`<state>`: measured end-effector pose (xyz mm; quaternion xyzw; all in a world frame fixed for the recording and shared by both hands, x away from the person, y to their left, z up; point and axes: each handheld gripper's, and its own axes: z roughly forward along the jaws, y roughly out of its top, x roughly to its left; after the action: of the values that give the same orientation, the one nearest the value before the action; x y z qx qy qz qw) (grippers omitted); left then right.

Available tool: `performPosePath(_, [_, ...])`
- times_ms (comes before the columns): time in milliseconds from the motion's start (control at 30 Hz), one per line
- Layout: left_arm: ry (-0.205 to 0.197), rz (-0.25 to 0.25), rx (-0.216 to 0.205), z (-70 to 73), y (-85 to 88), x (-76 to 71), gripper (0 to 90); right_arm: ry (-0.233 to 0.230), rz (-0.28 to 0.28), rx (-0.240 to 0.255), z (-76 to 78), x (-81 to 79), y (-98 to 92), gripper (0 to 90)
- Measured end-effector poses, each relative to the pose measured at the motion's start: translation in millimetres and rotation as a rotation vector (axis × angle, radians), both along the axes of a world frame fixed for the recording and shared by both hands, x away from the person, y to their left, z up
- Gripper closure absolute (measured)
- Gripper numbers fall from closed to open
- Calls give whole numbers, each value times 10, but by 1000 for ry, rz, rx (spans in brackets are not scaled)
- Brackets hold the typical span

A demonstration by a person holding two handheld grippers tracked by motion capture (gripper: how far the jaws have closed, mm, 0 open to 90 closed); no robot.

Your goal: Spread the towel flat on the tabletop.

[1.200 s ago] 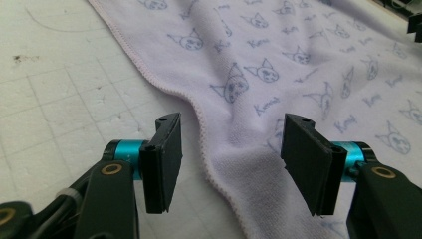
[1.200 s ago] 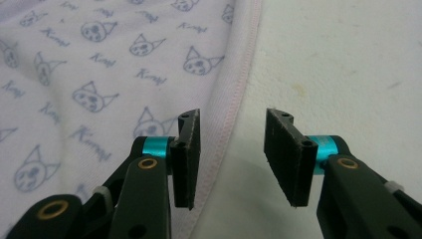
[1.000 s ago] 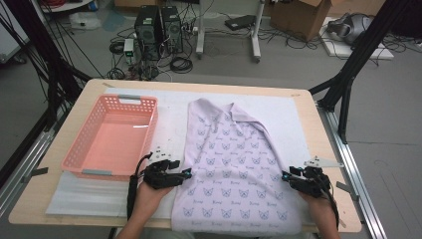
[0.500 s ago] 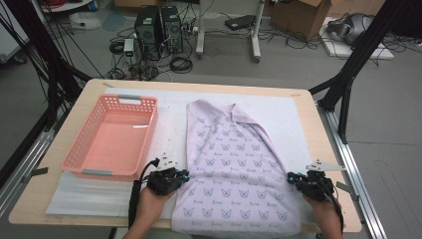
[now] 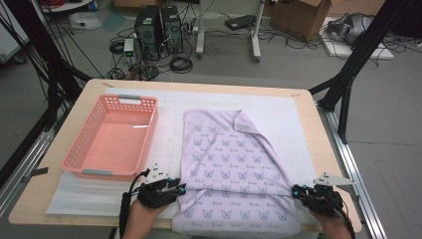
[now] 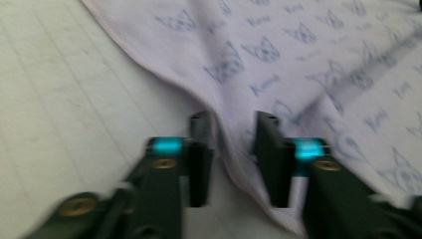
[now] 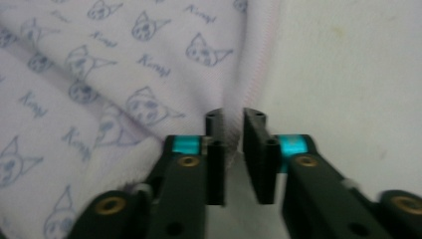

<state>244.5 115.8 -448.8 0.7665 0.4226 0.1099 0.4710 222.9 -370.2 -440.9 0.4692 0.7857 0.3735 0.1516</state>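
A lilac cloth (image 5: 234,164) printed with blue cat faces lies spread on the white mat, its far right corner folded over and a crease running across it near the front. My left gripper (image 5: 180,189) sits at the cloth's left edge. In the left gripper view its jaws (image 6: 233,122) have just been opening and stand apart, with a raised fold of the cloth (image 6: 298,64) between them. My right gripper (image 5: 296,191) sits at the cloth's right edge. Its jaws (image 7: 234,117) have just been opening too, a narrow gap around the hem of the cloth (image 7: 124,74).
A pink plastic basket (image 5: 74,159) stands on the left of the white foam mat (image 5: 278,107), close to my left hand. The wooden table (image 5: 40,194) ends just behind both hands. Black frame legs stand off both sides.
Both grippers have moved toward the near edge of the table, and the cloth has slid a little that way with them.
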Motion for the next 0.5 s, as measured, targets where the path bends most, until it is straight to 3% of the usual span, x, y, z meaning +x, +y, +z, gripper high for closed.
performPosePath(67, [-17,5,-16,15,2,85,474,-40,-8,20,28,53,14,615])
performPosePath(200, [-36,-7,-28,28,-36,253,445,-87,-26,29,68,230,73,557])
performPosePath(300, [-42,-16,-37,20,-67,356,439,-84,-30,-5,32,434,154,545])
performPosePath(333, [-42,-16,-37,20,-67,356,436,-84,-30,-5,32,434,154,545])
performPosePath(400, [-68,-15,-31,16,-92,425,425,-72,-30,-25,-25,635,234,554])
performPosePath(500, [-84,-12,-31,18,-92,453,425,-61,-47,-48,-83,752,271,631])
